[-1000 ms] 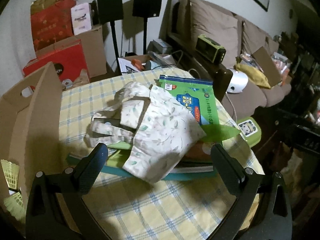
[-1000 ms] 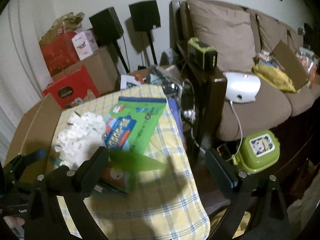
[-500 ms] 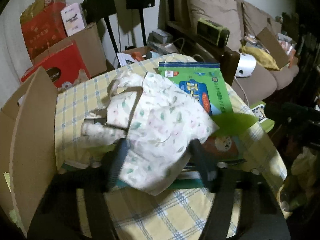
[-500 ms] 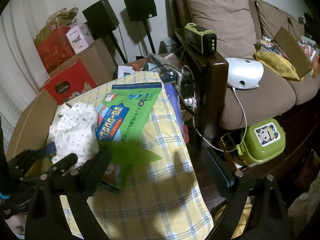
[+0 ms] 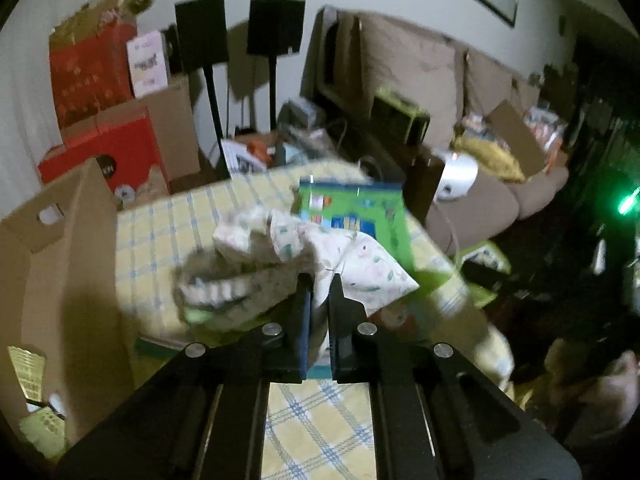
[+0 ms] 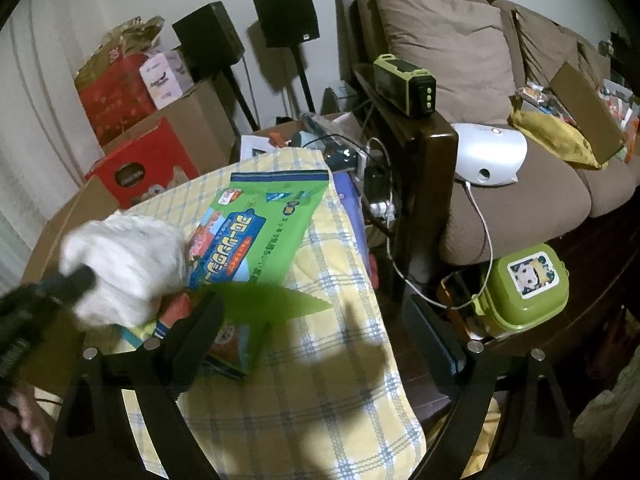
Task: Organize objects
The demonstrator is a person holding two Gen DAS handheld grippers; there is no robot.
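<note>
we take the green printed packet (image 5: 356,216) as landmark; it lies flat on the counter (image 5: 176,224), which is covered by a yellow checked cloth. in the left wrist view, the left tool (image 5: 319,284) has its jaws closed on a fold of the leaf-print white garment (image 5: 288,248), which sits bunched just in front of the packet and overlaps its near edge; this view is blurred, and we cannot tell whether the garment has fully left the counter. in the right wrist view, the same garment (image 6: 128,268) appears as a pale bunch left of the packet (image 6: 256,232), with the left tool (image 6: 76,282) reaching into it from the left edge of the view. the right tool (image 6: 316,328) hangs on the near side of the packet with its jaws wide apart and nothing between them. a green leaf-shaped sheet (image 6: 272,300) lies at the packet's near edge, and picture books (image 6: 224,344) lie beneath it. a tall cardboard box (image 5: 68,264) stands at the counter's edge, far left of the packet. a brown sofa (image 6: 516,184) stands to the right of the packet, beyond the counter.
</note>
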